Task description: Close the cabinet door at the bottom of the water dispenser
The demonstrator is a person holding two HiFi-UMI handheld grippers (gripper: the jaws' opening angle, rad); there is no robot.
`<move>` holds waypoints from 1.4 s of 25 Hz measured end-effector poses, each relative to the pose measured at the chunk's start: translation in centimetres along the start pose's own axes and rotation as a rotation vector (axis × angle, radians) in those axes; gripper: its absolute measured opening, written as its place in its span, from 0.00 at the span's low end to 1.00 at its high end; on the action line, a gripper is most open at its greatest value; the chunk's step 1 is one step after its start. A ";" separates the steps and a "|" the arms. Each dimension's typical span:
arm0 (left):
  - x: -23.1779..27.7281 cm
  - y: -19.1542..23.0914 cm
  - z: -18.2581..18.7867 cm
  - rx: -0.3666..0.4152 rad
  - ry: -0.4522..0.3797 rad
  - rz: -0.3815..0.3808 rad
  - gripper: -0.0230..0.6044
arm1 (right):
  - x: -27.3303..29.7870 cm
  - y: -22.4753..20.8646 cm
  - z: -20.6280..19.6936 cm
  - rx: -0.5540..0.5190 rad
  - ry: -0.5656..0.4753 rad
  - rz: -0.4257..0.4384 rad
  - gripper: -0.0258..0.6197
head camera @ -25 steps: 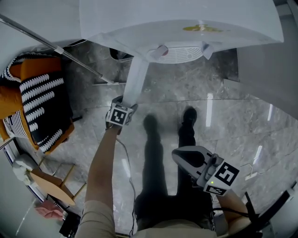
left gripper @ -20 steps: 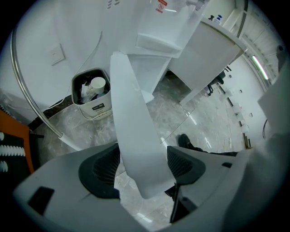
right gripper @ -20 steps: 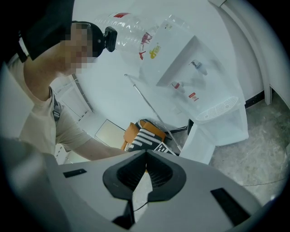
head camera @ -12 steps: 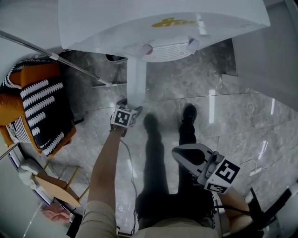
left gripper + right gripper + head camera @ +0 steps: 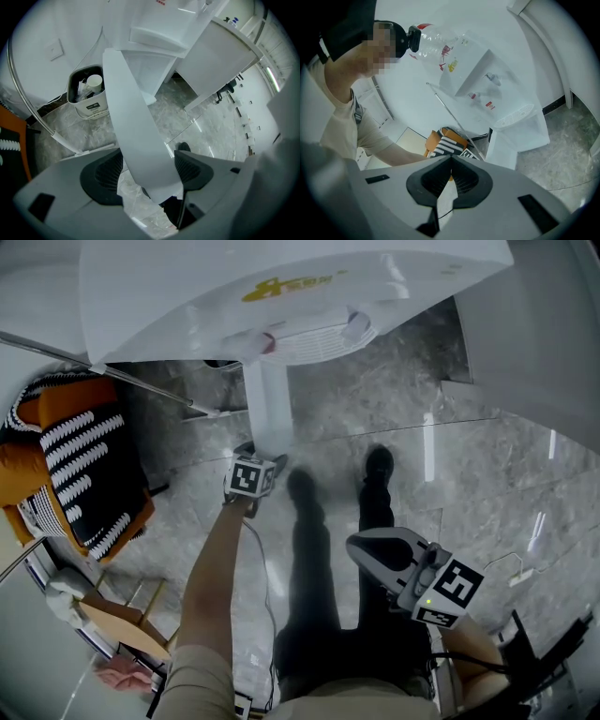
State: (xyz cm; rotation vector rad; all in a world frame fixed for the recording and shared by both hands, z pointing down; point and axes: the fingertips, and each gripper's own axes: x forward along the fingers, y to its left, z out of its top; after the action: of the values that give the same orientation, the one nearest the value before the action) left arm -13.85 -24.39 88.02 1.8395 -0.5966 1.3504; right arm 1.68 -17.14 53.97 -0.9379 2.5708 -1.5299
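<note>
Step in hand: swinging the door shut. The white flat cabinet door (image 5: 265, 399) stands open and projects from the base of the white water dispenser (image 5: 281, 287) out over the grey marble floor (image 5: 487, 484) toward the person. The left gripper (image 5: 256, 450) points steeply down over the door's free end. Its jaws are set wide, with the panel between them and both pads apparently bearing on its faces. The right gripper (image 5: 356, 549) hangs well apart above the person's legs, its jaws together on nothing. The next move likely calls for carrying the free end sideways in an arc about the hinge until the panel lies flush with the dispenser front. The jaws must then spread to release the door.
</note>
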 end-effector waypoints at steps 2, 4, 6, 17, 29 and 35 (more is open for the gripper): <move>0.2 -0.5 0.3 -0.011 0.005 -0.001 0.53 | -0.3 -0.2 0.2 0.001 -0.006 -0.003 0.06; 0.4 -1.0 0.4 -0.025 0.005 -0.014 0.53 | -0.6 -0.4 0.3 0.004 -0.012 -0.007 0.06; 0.5 -1.6 0.6 -0.044 -0.004 -0.033 0.54 | -0.9 -0.7 0.4 0.007 -0.014 -0.010 0.07; 1.6 -4.6 3.0 -0.133 -0.071 -0.118 0.58 | -2.5 -2.4 0.6 0.028 -0.036 -0.032 0.06; 2.3 -8.0 5.5 -0.210 -0.094 -0.267 0.61 | -3.0 -2.8 0.6 0.032 -0.056 -0.044 0.06; 2.5 -9.3 6.5 -0.204 -0.114 -0.316 0.62 | -3.0 -3.2 0.7 0.031 -0.038 -0.039 0.06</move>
State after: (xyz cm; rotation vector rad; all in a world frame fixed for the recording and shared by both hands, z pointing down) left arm -2.29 -23.84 86.59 1.7640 -0.4596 0.9471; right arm 5.88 -17.31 55.30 -1.0091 2.5100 -1.5405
